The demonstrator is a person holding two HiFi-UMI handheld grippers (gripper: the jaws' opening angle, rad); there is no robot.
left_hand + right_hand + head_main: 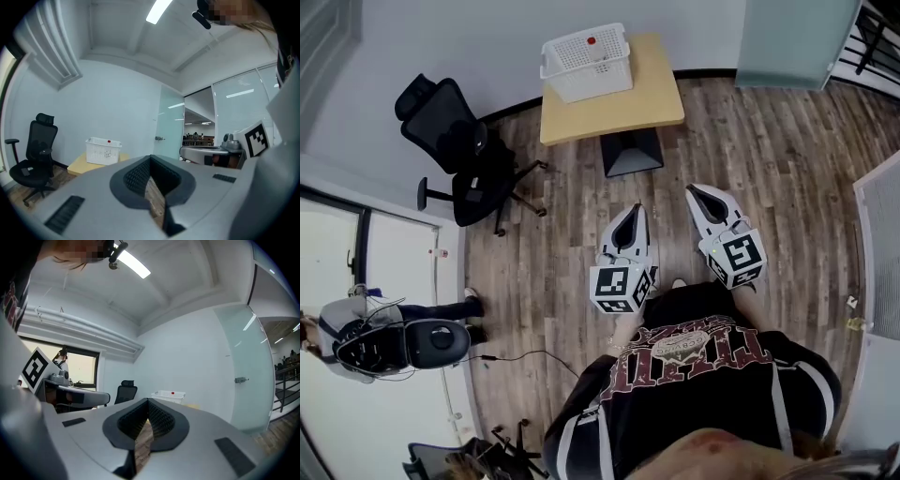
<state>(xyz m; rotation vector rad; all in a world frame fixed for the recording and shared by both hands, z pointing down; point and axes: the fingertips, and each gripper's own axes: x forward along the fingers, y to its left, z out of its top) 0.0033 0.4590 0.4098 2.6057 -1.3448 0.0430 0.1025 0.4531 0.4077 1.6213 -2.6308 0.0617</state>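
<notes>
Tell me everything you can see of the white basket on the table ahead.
The white basket is rectangular, of perforated plastic by its look, with a thicker rim and open top. It stands upright on the far left part of the wooden table, near the wall. A small red thing shows at its rim. Nothing else touches it.

Bare wood floor [572, 225] lies open between the left gripper [635, 210], the right gripper [695, 192] and the tabletop [652, 98] farther on. Its dark foot [630, 152] stands between. A white basket [586, 64] fills the tabletop's far left, and a black office chair [455, 150] blocks the left.
</notes>
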